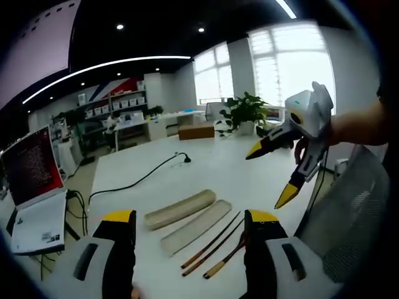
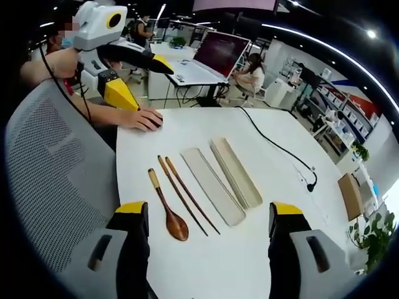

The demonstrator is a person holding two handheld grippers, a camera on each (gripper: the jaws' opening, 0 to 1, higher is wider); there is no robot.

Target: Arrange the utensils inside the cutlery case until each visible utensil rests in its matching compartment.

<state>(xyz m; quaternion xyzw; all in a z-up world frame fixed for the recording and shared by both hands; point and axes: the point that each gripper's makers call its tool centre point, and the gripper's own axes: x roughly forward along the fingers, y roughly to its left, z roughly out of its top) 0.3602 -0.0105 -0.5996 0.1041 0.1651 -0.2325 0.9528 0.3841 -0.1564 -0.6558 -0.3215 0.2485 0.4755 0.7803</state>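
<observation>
On the white table [image 2: 206, 268] lie the task's things in a row: a wooden spoon [image 2: 167, 207], a pair of dark chopsticks [image 2: 187, 194], and two long beige pieces of the cutlery case, a flat tray [image 2: 212, 185] and beside it a deeper piece [image 2: 235, 172]. In the right gripper view the spoon is leftmost, its bowl toward the camera; the chopsticks lie just beside it, nearly parallel, then the flat tray, then the deeper piece. None of the utensils rests inside either case piece.

The right gripper [image 2: 209, 215] has its fingers [image 2: 132, 218] spread wide, holding nothing. All four items lie on the table between and ahead of the two yellow-tipped fingers, with the spoon's bowl nearest the left one; none is touched.

In the left gripper view the same row appears from the opposite side: the deeper piece [image 1: 179, 208] at left, the flat tray [image 1: 196, 227], then the chopsticks [image 1: 212, 243] and the spoon [image 1: 223, 258] close to the right finger. The left gripper [image 1: 190, 221] likewise has its fingers [image 1: 118, 219] wide apart and empty, the things lying between them and slightly ahead.

Each gripper appears in the other's view, raised above the table's edge, fingers apart: the right one [image 1: 269, 174] held by a person's arm, the left one [image 2: 144, 80] above a hand [image 2: 140, 118] that lies flat on the table.

A black cable [image 2: 280, 149] runs across the table beyond the case pieces. A grey mesh chair [image 2: 56, 180] stands at the table's side, and a laptop [image 1: 31, 187] sits on a neighbouring desk.
</observation>
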